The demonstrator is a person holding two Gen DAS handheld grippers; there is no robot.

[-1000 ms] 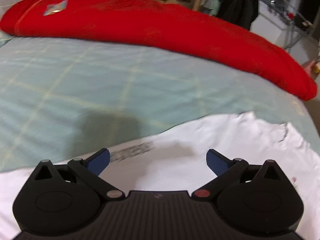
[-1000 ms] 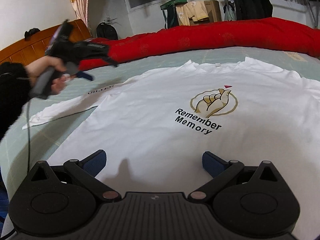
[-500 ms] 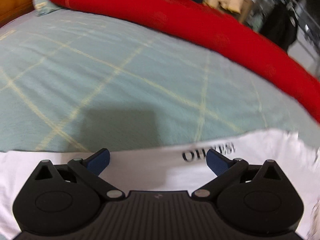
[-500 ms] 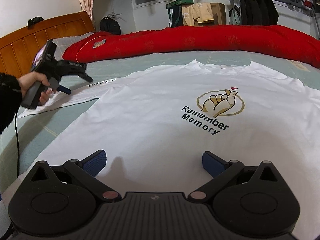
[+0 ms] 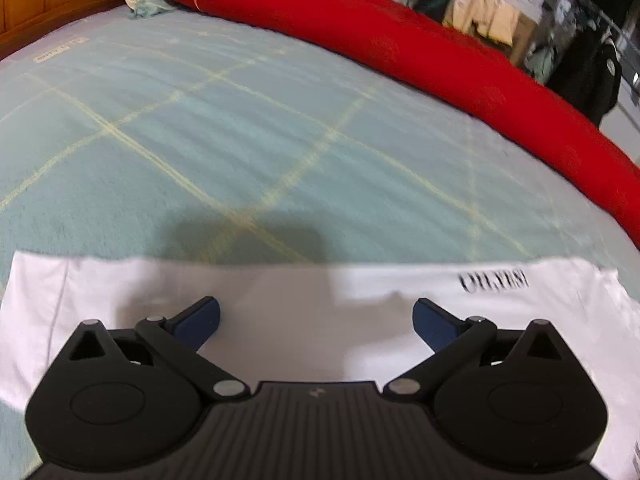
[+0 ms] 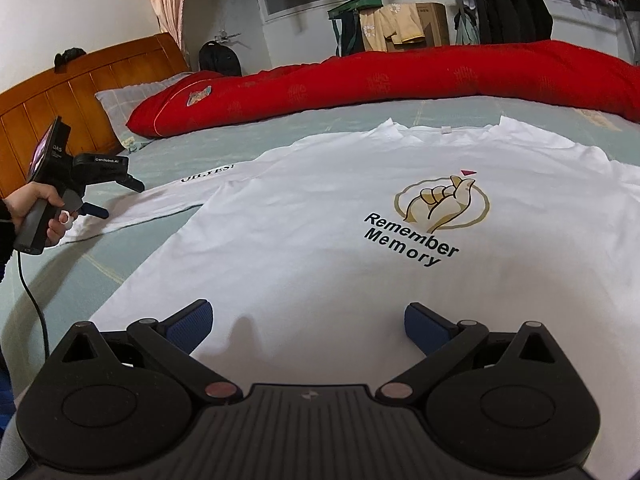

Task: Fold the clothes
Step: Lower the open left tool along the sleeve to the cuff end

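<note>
A white T-shirt [image 6: 320,216] is laid flat on the bed [image 5: 240,140]. The left gripper [image 5: 316,316] is held over its sleeve [image 5: 280,304], the right gripper [image 6: 308,320] over its hem; both pairs of fingers are spread.

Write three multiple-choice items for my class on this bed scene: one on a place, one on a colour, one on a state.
1. Where does the left hand-held gripper hover?
A. over the shirt's sleeve
B. over the collar
C. over the pillow

2. What colour is the quilt along the far side of the bed?
A. blue
B. red
C. white

3. How does the shirt lie?
A. folded in half
B. rolled up
C. spread flat, print up

Answers:
1 A, the left wrist view shows the white sleeve under its open fingers.
2 B, it is plainly red in both views.
3 C, the "Remember Memory" print faces up and no part is folded over.
</note>
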